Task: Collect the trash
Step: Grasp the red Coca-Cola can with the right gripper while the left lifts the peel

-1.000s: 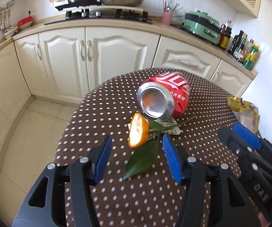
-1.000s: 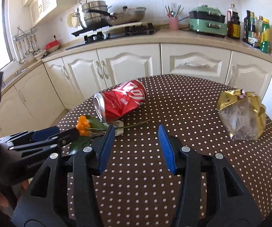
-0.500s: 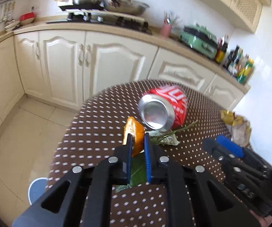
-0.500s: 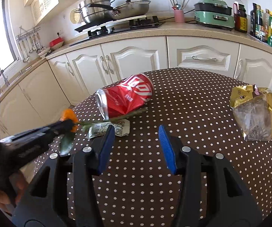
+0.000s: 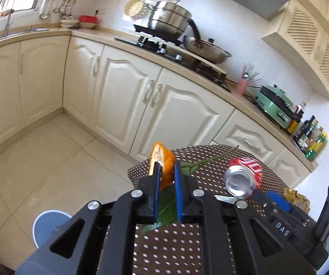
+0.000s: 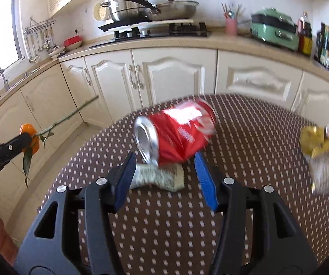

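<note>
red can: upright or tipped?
Tipped. The red can lies on its side on the dotted table, crumpled, silver end facing the camera.

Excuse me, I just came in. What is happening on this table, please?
A person is clearing trash from a dotted table with a handheld gripper in each hand. The left gripper is shut on an orange peel with a leafy stem, held up off the table. The right gripper, its jaws open and just widening, points at a crushed red can and a crumpled paper scrap; the scrap lies between the jaws, not gripped. A gold wrapper lies further right.
</note>
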Demonstrator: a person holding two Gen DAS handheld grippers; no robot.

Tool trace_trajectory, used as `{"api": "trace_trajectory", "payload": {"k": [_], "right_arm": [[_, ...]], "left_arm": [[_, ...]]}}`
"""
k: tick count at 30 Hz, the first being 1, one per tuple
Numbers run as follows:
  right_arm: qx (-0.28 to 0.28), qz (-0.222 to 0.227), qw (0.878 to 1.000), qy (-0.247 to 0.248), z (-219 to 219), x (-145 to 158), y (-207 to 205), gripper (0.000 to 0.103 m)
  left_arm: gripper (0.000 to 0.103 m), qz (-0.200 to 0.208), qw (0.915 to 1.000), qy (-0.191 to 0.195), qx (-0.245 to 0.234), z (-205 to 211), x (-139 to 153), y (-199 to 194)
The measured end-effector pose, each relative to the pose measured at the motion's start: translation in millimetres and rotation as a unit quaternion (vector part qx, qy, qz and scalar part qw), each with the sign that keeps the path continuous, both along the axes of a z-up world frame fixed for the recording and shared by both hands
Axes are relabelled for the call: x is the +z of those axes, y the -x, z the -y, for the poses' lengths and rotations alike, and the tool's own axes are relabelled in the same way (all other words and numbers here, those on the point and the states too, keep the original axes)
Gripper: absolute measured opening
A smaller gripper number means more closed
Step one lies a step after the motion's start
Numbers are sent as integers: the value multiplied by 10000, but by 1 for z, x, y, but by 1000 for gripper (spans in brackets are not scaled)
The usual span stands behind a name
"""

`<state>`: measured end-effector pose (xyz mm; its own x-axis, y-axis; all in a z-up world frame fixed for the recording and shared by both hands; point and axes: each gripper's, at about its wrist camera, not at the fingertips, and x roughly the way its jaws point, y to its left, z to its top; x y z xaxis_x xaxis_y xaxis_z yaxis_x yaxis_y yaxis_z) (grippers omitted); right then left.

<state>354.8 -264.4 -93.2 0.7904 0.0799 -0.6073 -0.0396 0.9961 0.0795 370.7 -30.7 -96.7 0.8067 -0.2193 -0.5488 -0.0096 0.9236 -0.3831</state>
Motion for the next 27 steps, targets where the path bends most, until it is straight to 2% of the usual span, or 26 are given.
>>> {"api": "trace_trajectory", "payload": {"k": [5,8,9,10,11,19,27], "right_arm": [[179,197,9971,715,-25,3,-29,53],[192,68,9924,1214,-38,-9,-45,52],[188,-34,9922,1228,-37,-14,-48,39],[182,-217,9921,1225,-36,-21,-53,31],[194,-270,9925,1176,-34,-22,-53,29],[216,113,9937,1096,-37,-8,-19,26],[668,483,9951,541,-74,27,35,26]], "left_arm": [[11,-116,9999,37,-24,-5,-8,-12],[11,-188,9998,26,-64,-6,-14,-18],[11,-223,9997,32,-71,-6,-17,-19],[11,-245,9997,40,-78,-6,-19,-20],[11,-263,9996,41,-110,-5,-20,-21],[11,-235,9994,60,-226,-7,-19,-9],[11,-84,9999,74,16,-43,-5,34]]}}
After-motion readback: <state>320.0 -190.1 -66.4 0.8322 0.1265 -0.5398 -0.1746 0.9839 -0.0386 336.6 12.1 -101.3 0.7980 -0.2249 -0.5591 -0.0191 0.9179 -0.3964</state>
